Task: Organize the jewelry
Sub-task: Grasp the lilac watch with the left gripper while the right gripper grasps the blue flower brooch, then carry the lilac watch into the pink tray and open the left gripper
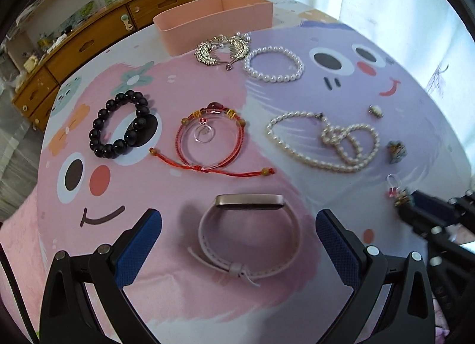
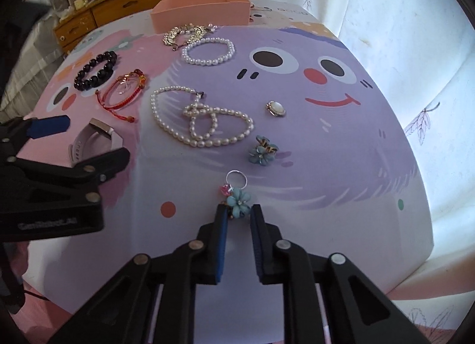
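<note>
While the pink box (image 2: 202, 6) far ahead appears unfilled, the right tool (image 2: 239, 213) pinches the blue flower earring (image 2: 239, 202); left tool (image 1: 239, 219) gapes around the watch (image 1: 249, 234); all jewelry remains on the tabletop (image 2: 341, 165).

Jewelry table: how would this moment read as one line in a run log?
left hand-held gripper: open around pink watch | right hand-held gripper: shut on blue flower ring | pink box: at the far edge

Glossy black round-bead bracelet (image 1: 123, 124) gleaming, white pearl necklace (image 2: 202, 118) shining smoothly, matt pink plastic box (image 1: 216, 21) sitting dull, brown wooden drawer cabinet (image 1: 89, 47) showing grain.
</note>
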Demonstrator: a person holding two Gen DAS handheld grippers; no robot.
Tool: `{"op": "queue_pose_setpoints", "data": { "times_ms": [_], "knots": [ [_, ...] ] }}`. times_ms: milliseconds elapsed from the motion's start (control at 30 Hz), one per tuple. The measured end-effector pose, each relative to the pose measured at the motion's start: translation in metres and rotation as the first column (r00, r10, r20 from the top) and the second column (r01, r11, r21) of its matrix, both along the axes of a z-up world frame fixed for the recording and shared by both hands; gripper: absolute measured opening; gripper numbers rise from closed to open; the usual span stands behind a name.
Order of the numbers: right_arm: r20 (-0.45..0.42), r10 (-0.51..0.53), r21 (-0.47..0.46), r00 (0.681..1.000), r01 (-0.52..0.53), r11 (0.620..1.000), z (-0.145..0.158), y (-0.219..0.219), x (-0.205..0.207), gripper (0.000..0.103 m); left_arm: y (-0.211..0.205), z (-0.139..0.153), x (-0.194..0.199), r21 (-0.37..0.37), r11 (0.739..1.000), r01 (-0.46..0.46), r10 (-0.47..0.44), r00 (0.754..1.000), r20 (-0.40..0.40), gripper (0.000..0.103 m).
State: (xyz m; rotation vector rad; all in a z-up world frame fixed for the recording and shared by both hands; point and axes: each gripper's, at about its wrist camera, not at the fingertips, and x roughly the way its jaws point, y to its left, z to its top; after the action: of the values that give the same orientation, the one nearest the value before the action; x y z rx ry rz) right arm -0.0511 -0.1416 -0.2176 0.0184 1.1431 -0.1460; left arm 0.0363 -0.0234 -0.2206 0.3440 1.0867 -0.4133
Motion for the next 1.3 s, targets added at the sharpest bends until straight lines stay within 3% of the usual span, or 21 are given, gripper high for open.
{"op": "queue_pose_setpoints", "data": {
  "times_ms": [133,267,300,400,600,800,1133,1300],
  "knots": [
    [0.005,0.021,0.060,1.000,-0.021,0.998,0.002,-0.004,-0.001,0.014,0.000,-0.004,0.005,-0.039,0.999,0.012,-0.012,1.000,-0.014,0.102],
    [0.019,0.092,0.096,0.996,-0.094,0.991,0.005,-0.006,0.002,0.014,-0.004,-0.004,0.006,-0.044,0.999,0.026,-0.026,1.000,-0.006,0.079],
    [0.023,0.111,0.106,0.994,-0.113,0.988,0.006,-0.007,0.003,0.014,-0.005,-0.003,0.006,-0.049,0.998,0.027,-0.027,1.000,-0.007,0.069],
    [0.048,0.170,0.157,0.984,-0.176,0.972,0.012,-0.011,0.006,0.014,-0.008,0.000,0.008,-0.042,0.999,0.004,-0.005,1.000,-0.021,0.057],
    [0.112,0.246,0.220,0.963,-0.266,0.939,0.036,-0.022,0.023,0.014,-0.008,0.008,0.012,-0.046,0.997,-0.069,0.068,0.997,-0.025,0.055],
    [0.173,0.251,0.261,0.952,-0.290,0.921,0.062,-0.035,0.061,0.014,-0.011,0.040,0.024,-0.075,0.987,-0.144,0.144,0.990,-0.015,0.055],
    [0.293,0.213,0.298,0.932,-0.301,0.906,0.094,-0.064,0.157,0.014,-0.028,0.085,0.080,-0.199,0.951,-0.236,0.243,0.970,0.013,0.055],
    [0.336,0.208,0.268,0.918,-0.305,0.914,0.100,-0.074,0.197,0.014,-0.037,0.099,0.118,-0.266,0.925,-0.273,0.295,0.954,0.048,0.055]
  ]
}}
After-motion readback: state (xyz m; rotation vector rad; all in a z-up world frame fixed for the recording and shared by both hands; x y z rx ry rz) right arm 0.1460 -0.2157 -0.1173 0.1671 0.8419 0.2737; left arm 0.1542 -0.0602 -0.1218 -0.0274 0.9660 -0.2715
